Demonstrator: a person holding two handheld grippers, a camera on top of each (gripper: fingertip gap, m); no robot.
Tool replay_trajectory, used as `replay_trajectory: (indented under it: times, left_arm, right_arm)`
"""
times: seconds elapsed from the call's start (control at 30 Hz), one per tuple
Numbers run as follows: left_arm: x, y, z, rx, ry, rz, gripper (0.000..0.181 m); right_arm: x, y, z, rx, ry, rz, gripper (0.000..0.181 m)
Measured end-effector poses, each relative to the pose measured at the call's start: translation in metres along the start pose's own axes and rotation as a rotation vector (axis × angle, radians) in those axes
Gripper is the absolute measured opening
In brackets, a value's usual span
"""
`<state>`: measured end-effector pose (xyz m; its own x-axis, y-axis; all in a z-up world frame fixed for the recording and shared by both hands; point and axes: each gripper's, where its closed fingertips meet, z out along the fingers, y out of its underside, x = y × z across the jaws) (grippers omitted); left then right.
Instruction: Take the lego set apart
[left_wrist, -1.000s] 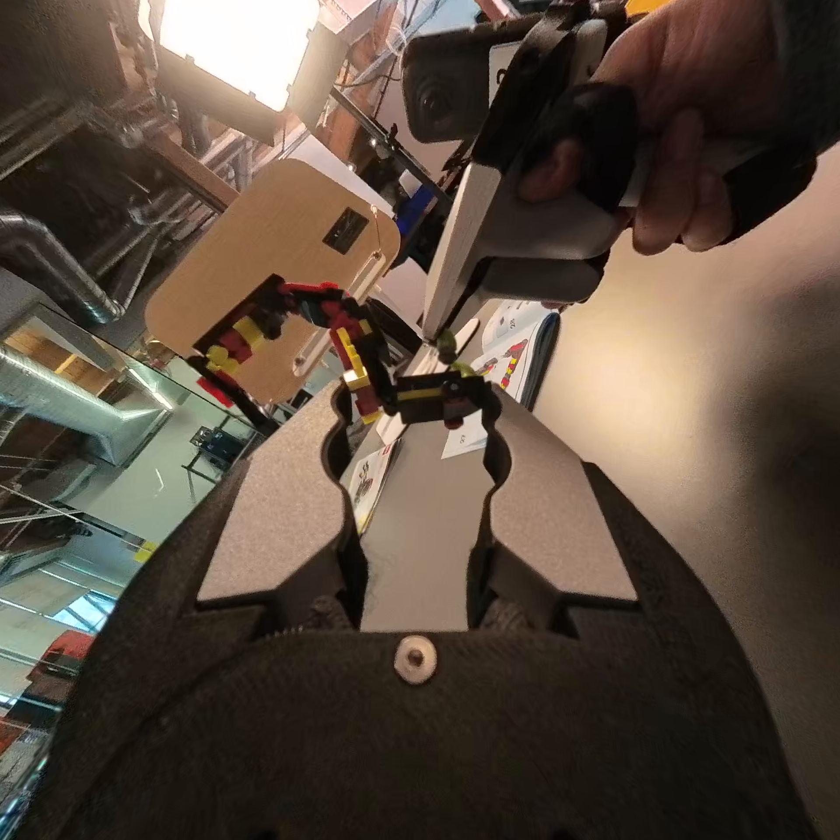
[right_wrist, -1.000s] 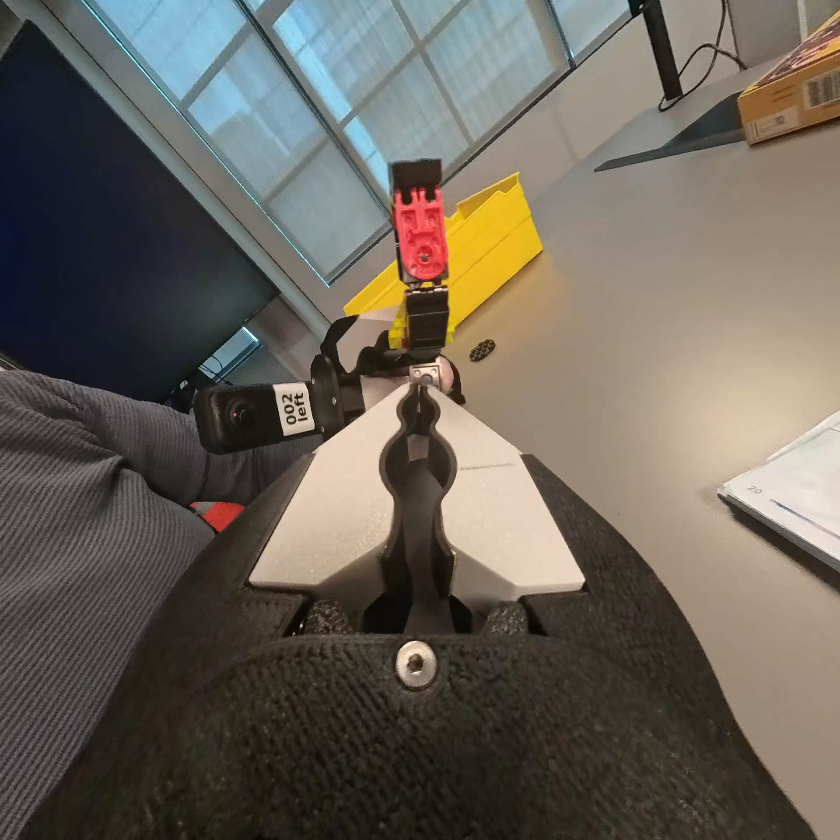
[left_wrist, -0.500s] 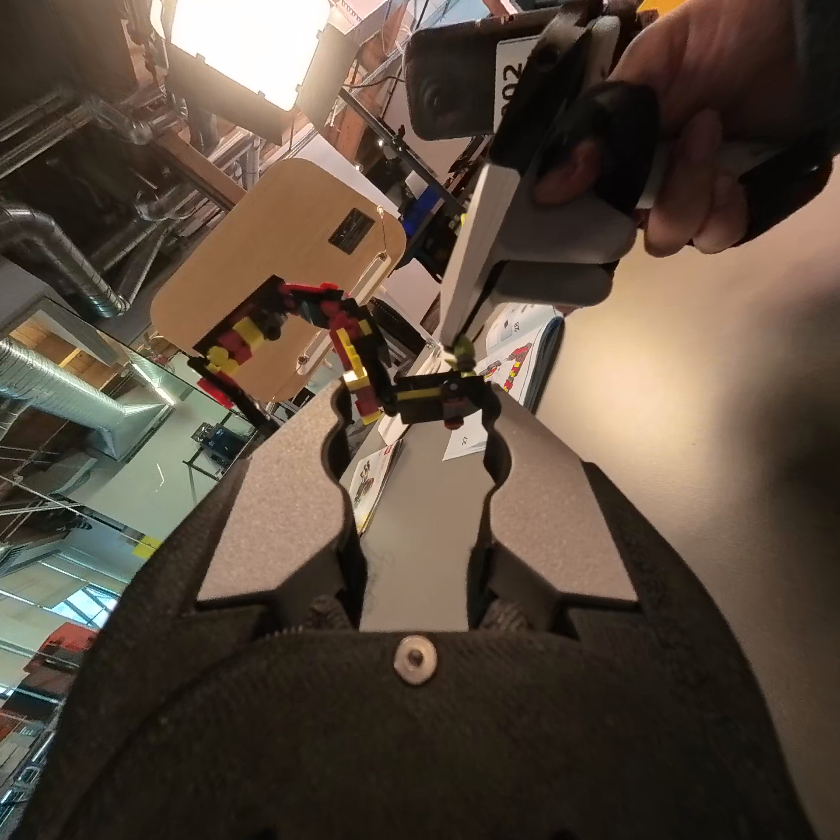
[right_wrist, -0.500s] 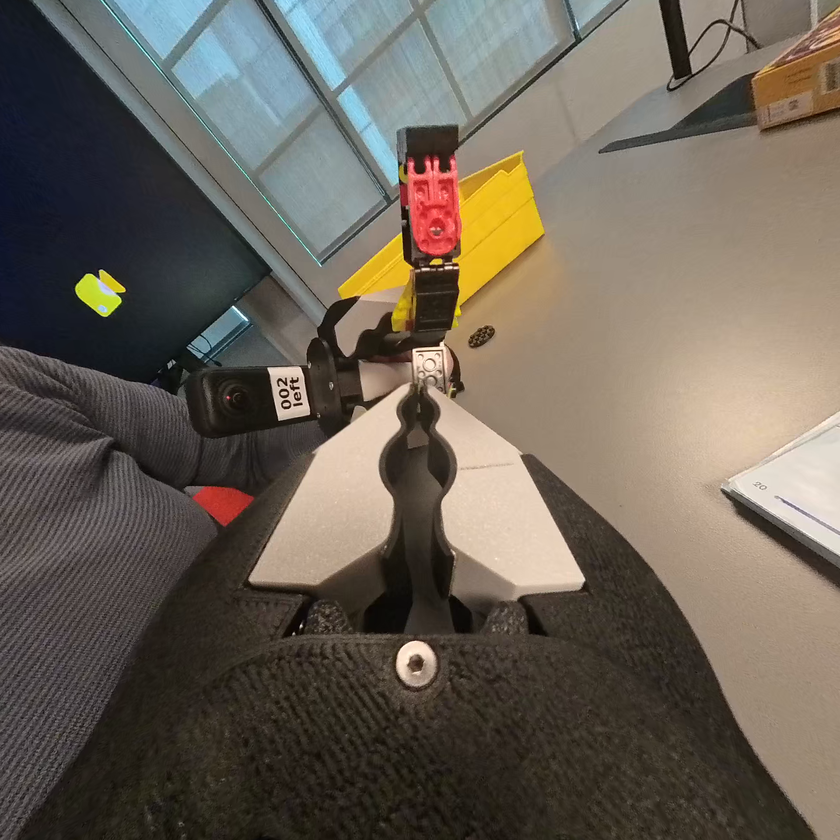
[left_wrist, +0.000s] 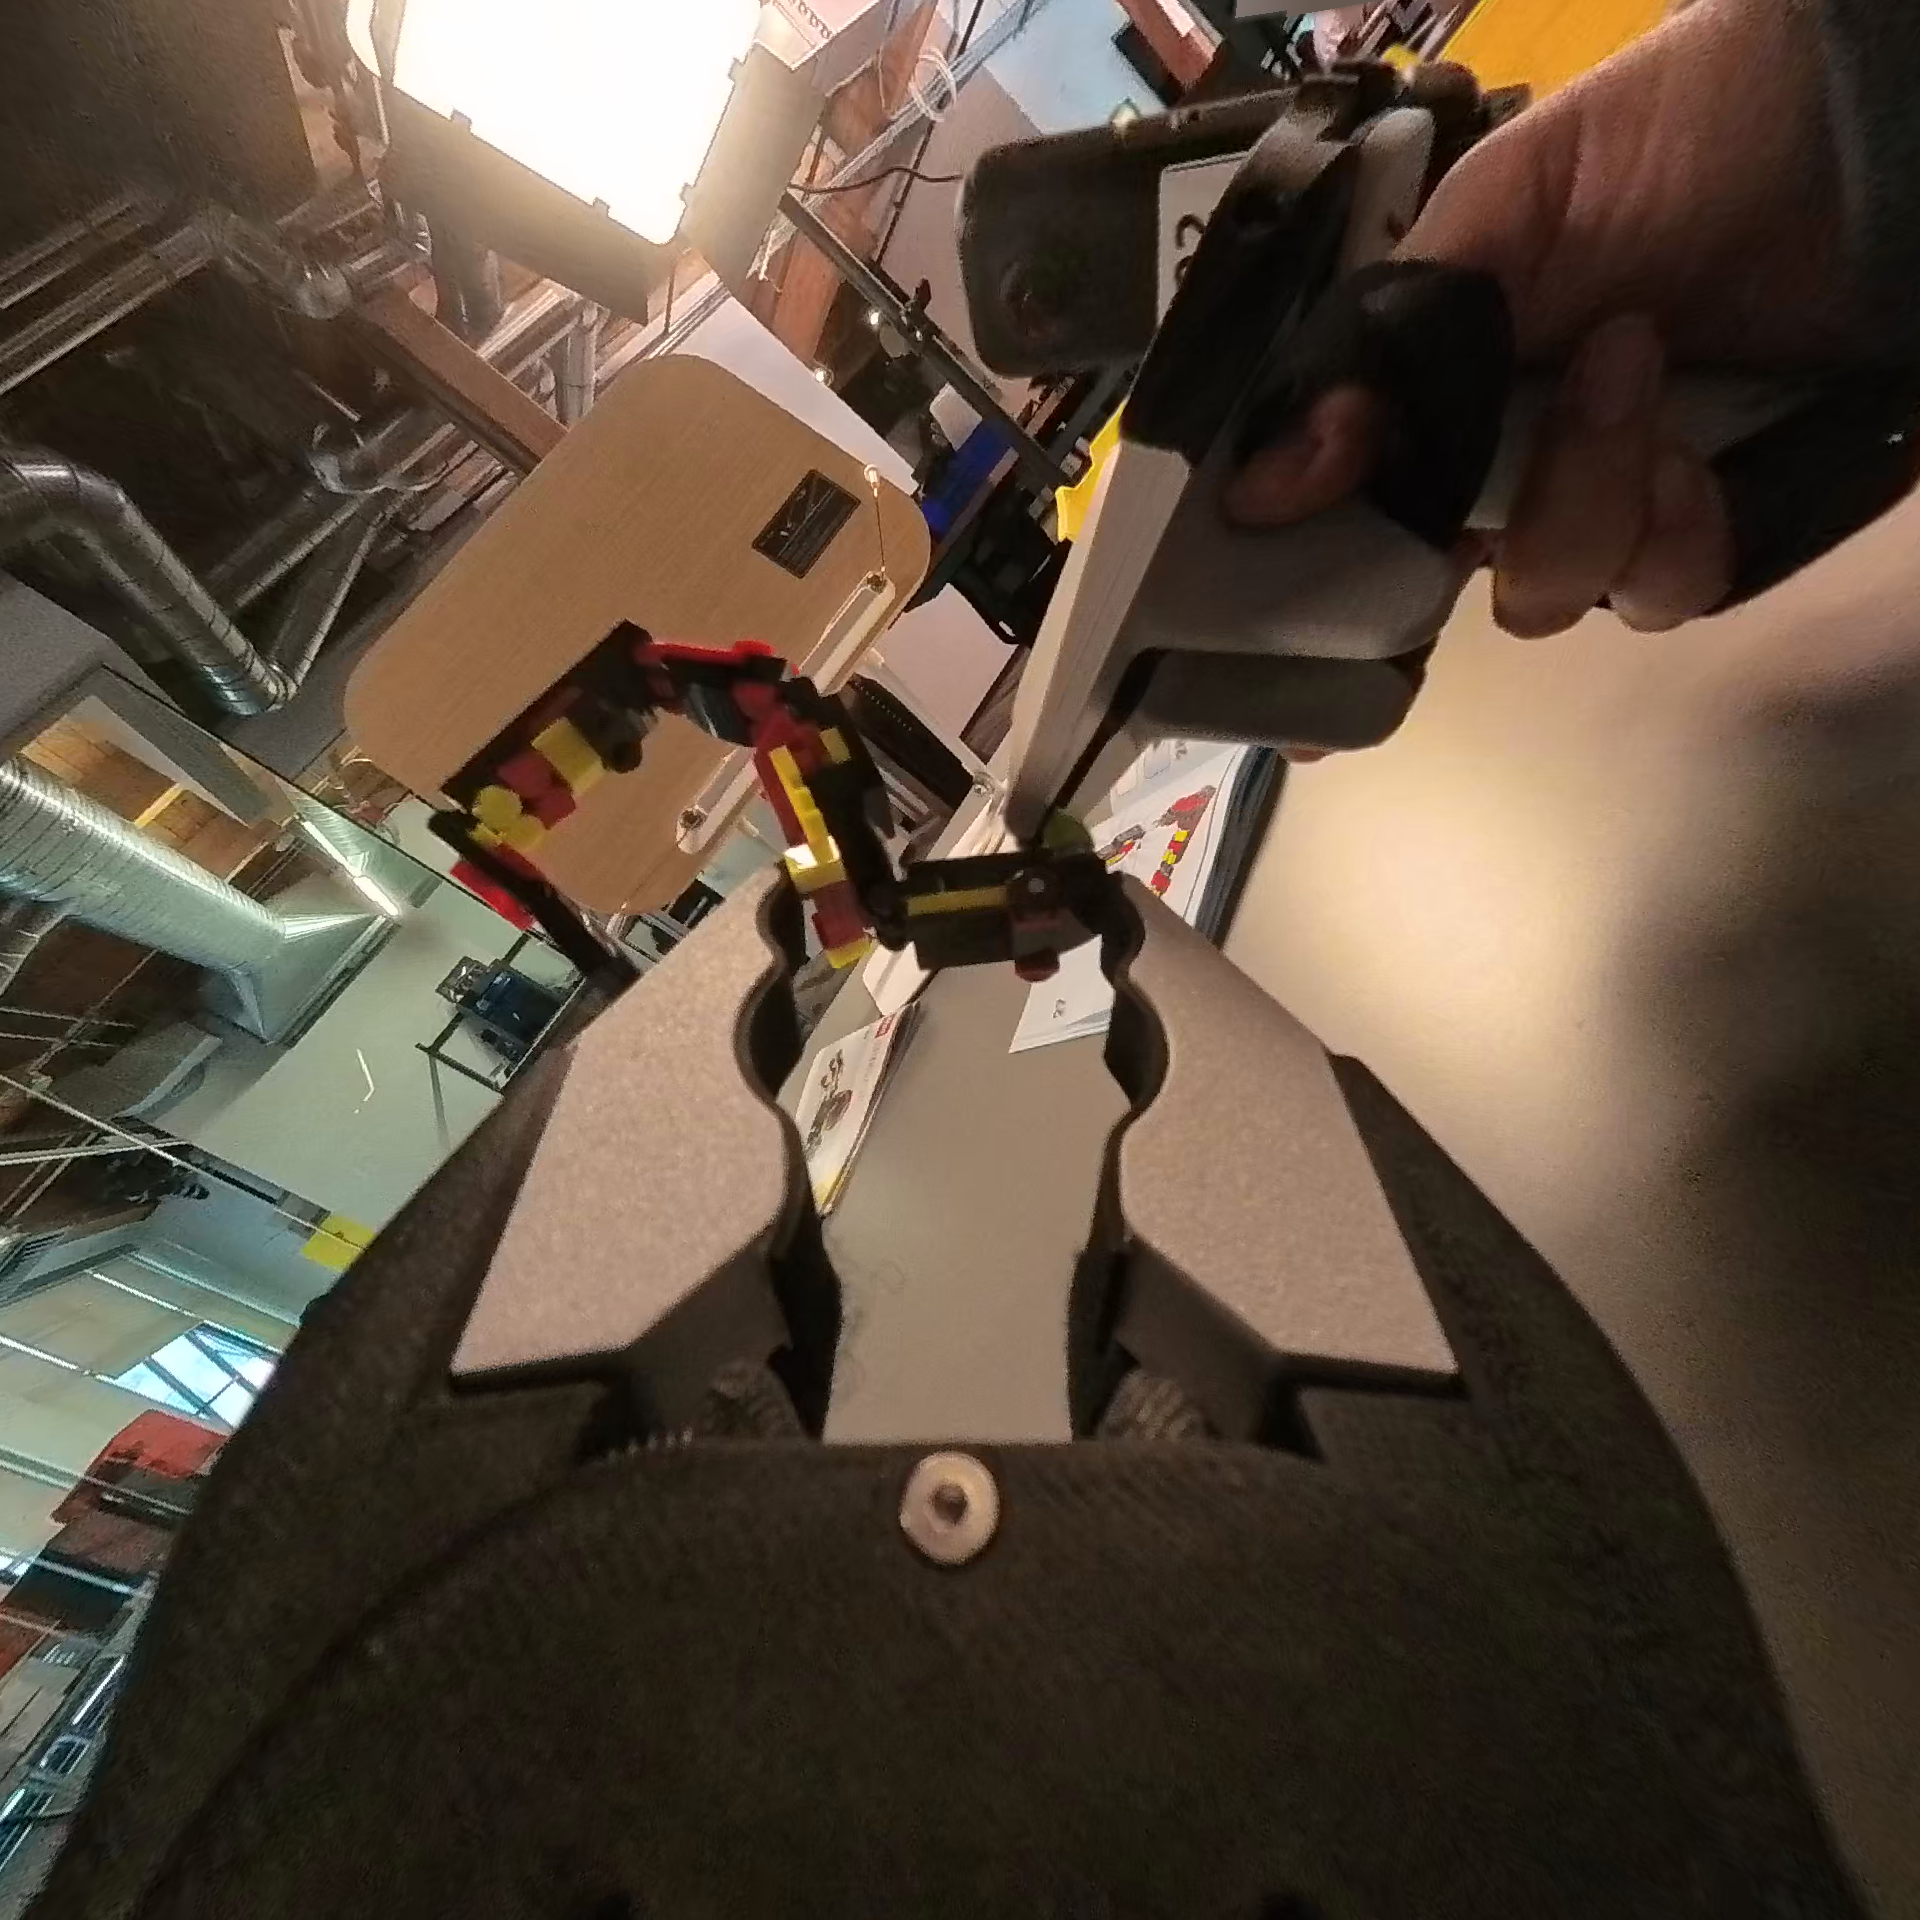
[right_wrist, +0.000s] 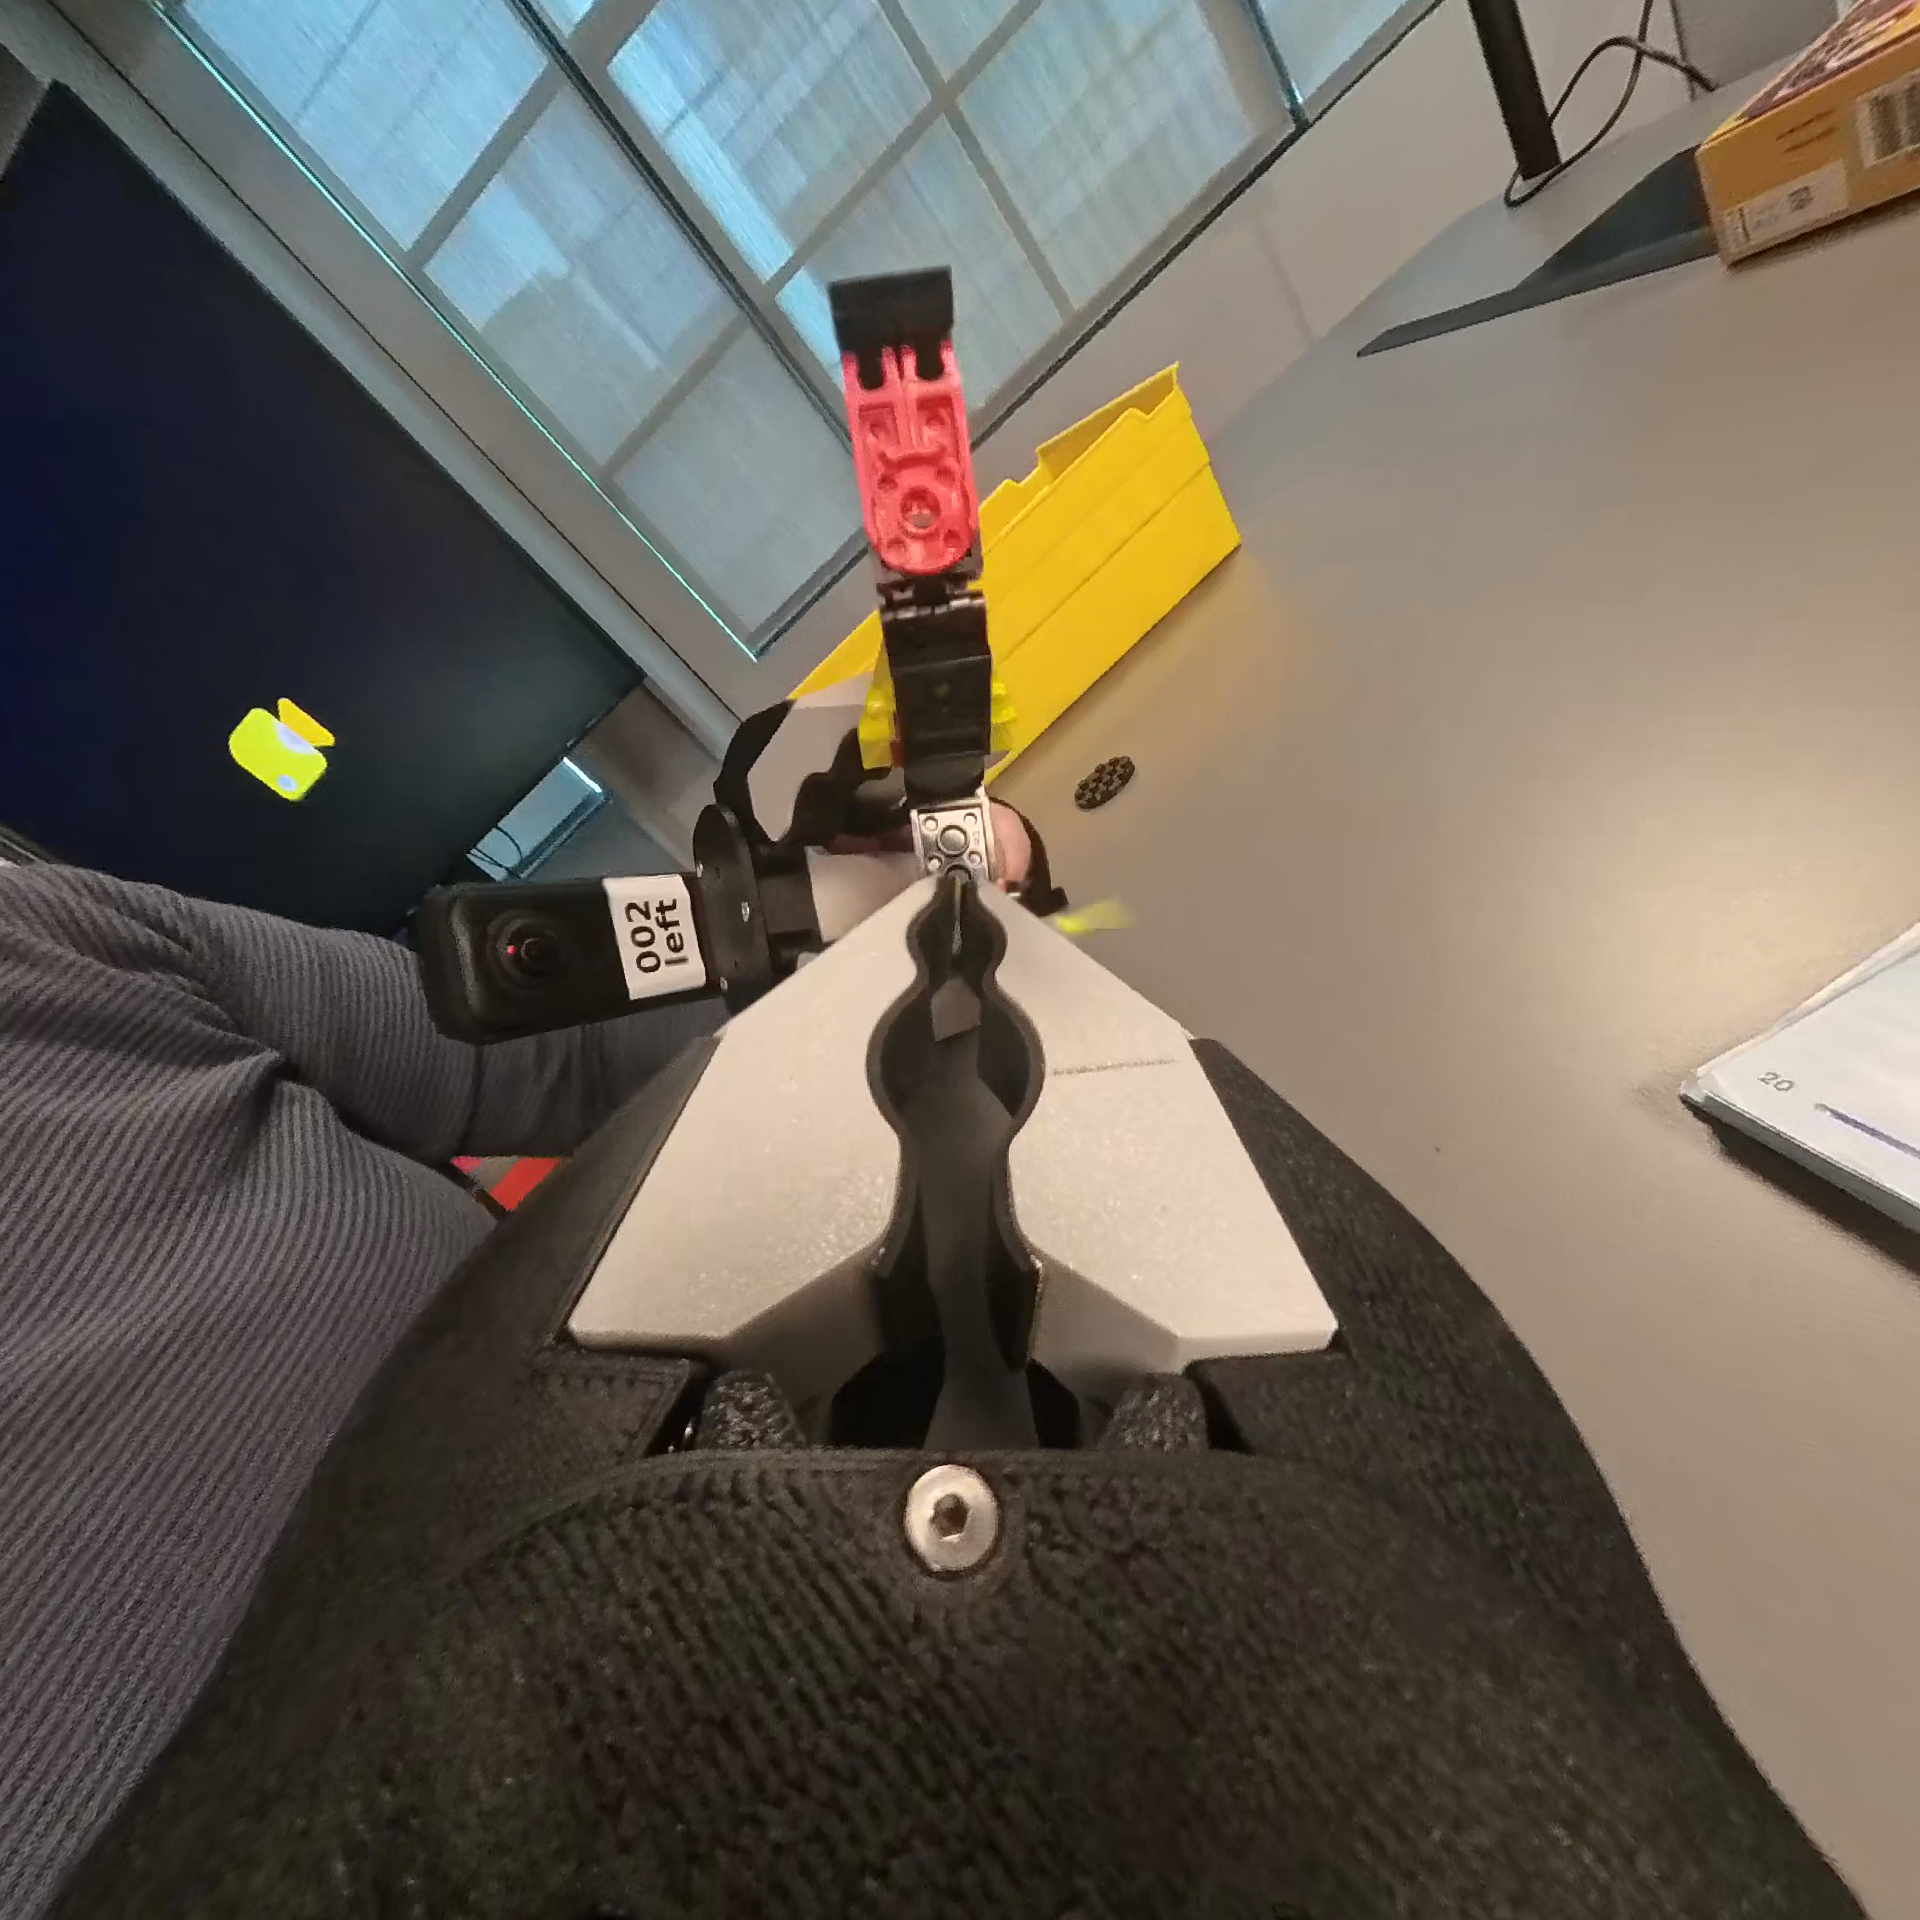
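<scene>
- Left gripper (left_wrist: 951, 914): tilted up off the table (left_wrist: 1558, 935), jaws set partway apart and clamped on the black base of the lego model (left_wrist: 790, 810).
- Model: a red, yellow and black jointed chain, arching up and to the left from the left gripper's tips, clear of the table.
- Right gripper (right_wrist: 954, 883): jaws nearly closed, pinching a thin piece at the tips; cannot tell exactly what the piece is. A small grey plate (right_wrist: 951, 836) sits just beyond the tips, at the foot of the model's black-and-red column (right_wrist: 914, 488).
- In the left view, the right gripper comes down from the upper right, tips meeting the model at a green piece (left_wrist: 1060, 828) above its base.
- Hand (left_wrist: 1621, 343): wrapped round the right gripper's handle, fingers curled on the trigger.
- Sleeve (right_wrist: 208, 1091): grey ribbed, low left in the right view, leading to the left gripper.
- On the table: yellow bin (right_wrist: 1101, 540), booklets (left_wrist: 1174, 842), small black part (right_wrist: 1103, 777).
</scene>
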<state>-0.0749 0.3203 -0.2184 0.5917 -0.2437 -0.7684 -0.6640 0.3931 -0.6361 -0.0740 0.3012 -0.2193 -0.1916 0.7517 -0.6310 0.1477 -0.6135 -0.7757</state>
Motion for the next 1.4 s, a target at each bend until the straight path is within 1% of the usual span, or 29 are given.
replay_trajectory:
  times: [0.13,0.27,0.57,0.73,0.83,1.07,1.2,1.23,1.3,1.4]
  left_arm:
    - [0.000,0.003,0.002,-0.029,-0.013,0.000,0.056]
    - [-0.001,0.006,0.003,-0.054,-0.025,-0.008,0.057]
    - [-0.008,0.012,0.006,-0.104,-0.065,-0.101,0.056]
    - [-0.013,0.018,0.008,-0.134,-0.083,-0.199,0.056]
    - [-0.017,0.020,0.008,-0.130,-0.089,-0.254,0.056]
    - [-0.015,0.024,0.008,-0.149,-0.075,-0.275,0.055]
    - [-0.013,0.025,0.009,-0.151,-0.065,-0.293,0.053]
    - [-0.008,0.023,0.010,-0.141,-0.030,-0.278,0.036]
    - [-0.007,0.021,0.010,-0.140,-0.047,-0.223,0.035]
    - [-0.006,0.024,0.011,-0.147,-0.027,-0.265,0.035]
  right_arm:
    - [0.002,-0.002,0.002,0.047,-0.008,0.040,0.000]
    - [0.003,-0.004,0.003,0.078,0.002,0.031,0.000]
    - [0.005,-0.013,0.006,0.226,-0.009,0.075,0.000]
    - [0.005,-0.020,0.008,0.321,0.055,-0.003,0.000]
    - [0.005,-0.021,0.008,0.354,0.061,-0.020,0.000]
    - [0.009,-0.019,0.010,0.350,0.092,-0.046,0.000]
    - [0.001,-0.011,0.020,0.294,0.047,-0.058,0.000]
    - [0.000,-0.008,0.024,0.276,0.057,-0.080,0.000]
    - [-0.002,-0.008,0.027,0.290,0.071,-0.093,0.000]
    - [0.001,-0.009,0.027,0.297,0.071,-0.069,0.000]
